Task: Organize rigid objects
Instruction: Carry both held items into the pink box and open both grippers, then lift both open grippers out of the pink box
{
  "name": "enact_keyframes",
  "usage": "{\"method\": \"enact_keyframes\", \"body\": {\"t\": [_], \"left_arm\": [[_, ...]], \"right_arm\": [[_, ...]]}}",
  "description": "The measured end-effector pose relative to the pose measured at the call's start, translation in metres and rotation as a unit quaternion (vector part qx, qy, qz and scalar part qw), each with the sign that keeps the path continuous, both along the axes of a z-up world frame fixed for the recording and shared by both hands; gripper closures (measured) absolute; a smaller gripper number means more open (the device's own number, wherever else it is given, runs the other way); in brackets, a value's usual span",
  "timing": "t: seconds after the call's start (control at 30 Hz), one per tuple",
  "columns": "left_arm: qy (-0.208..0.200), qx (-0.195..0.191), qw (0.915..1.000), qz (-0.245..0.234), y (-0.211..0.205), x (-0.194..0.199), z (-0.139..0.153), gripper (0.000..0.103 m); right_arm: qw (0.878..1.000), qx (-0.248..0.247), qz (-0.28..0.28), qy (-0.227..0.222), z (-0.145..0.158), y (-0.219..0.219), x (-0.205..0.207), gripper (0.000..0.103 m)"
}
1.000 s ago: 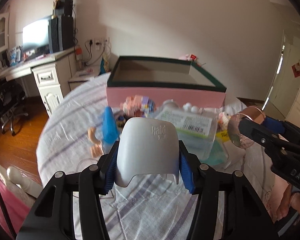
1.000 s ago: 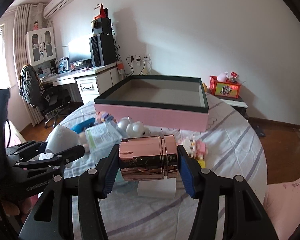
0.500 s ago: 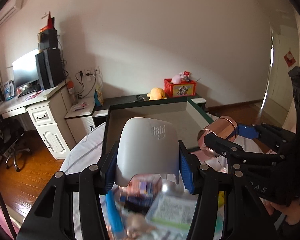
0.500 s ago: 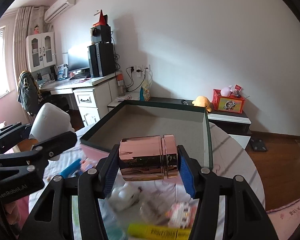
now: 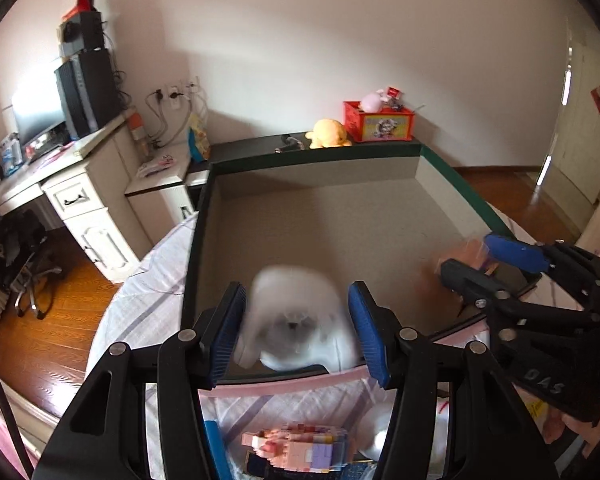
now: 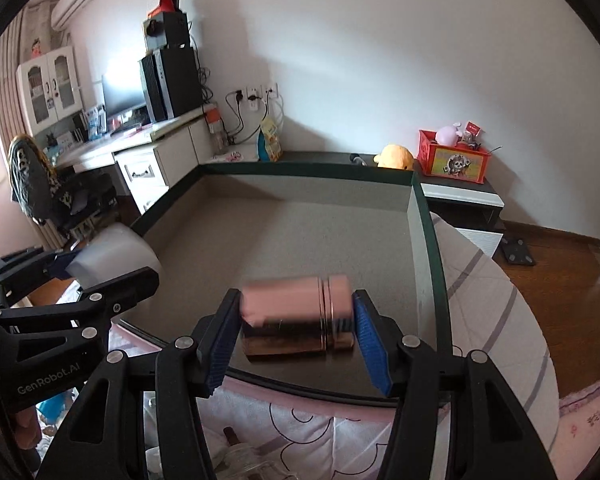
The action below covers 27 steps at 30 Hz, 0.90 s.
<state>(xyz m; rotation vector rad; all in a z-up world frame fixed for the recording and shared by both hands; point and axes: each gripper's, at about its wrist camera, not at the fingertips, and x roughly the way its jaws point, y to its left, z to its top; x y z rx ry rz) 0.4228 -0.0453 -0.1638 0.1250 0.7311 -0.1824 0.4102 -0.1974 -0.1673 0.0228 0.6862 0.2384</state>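
- The box (image 5: 198, 256) has a dark green rim, pink outer walls and a bare grey floor; in both wrist views the floor runs open from the near wall toward 12 o'clock, with only the two task things near its front edge.
- The left tool (image 5: 296, 334) sits over the near wall of the box, fingers spread, with a gap showing between each blue pad (image 5: 366, 336) and the white cap (image 5: 296, 320); the grip looks released.
- The white cap is motion-blurred, rounded and pale, lying between the pads just inside the near wall; whether it touches the floor cannot be told.
- The right tool (image 6: 296, 334) is also over the near wall, toward 3 o'clock of the left one; its fingers stand apart.
- The rose-gold cylinder (image 6: 296, 316) lies on its side across the gap, glossy, with a seam ring near its right end. It is blurred, a sliver of room shows at the left pad, and the right end is at or against the right pad (image 6: 370, 344); whether it is gripped cannot be told.
- Count: one box, one cap, one cylinder, two tools.
- At 6 o'clock outside the box, on the striped cloth of the bench (image 5: 140, 312), one pastel block toy (image 5: 296, 446) lies.
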Motion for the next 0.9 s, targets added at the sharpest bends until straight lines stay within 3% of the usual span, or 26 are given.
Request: {"method": "enact_keyframes", "body": {"t": [0.1,0.17,0.37,0.43,0.7,0.9], "left_arm": [[-0.009,-0.008,0.9999,0.008,0.007,-0.011,0.006,0.043],[-0.027,-0.007,0.9994,0.019,0.013,-0.026,0.014,0.034],[-0.105,-0.009,0.9921,0.068,0.031,-0.099,0.045,0.005],[-0.127,-0.011,0.9885,0.081,0.038,-0.125,0.053,0.001],[-0.177,-0.017,0.9775,0.114,0.052,-0.213,0.071,0.000],[-0.183,-0.026,0.9779,0.098,0.048,-0.247,0.075,0.000]], "right_arm": [[1.000,0.008,-0.012,-0.009,0.009,-0.005,-0.010,0.031],[0.999,0.010,-0.024,-0.022,0.021,-0.008,-0.025,0.024],[0.994,0.009,-0.043,-0.097,0.059,-0.009,-0.101,0.016],[0.992,0.001,-0.051,-0.115,0.067,-0.005,-0.128,0.015],[0.985,-0.011,-0.073,-0.154,0.082,-0.001,-0.202,0.013],[0.983,-0.013,-0.081,-0.166,0.088,0.001,-0.239,0.013]]}}
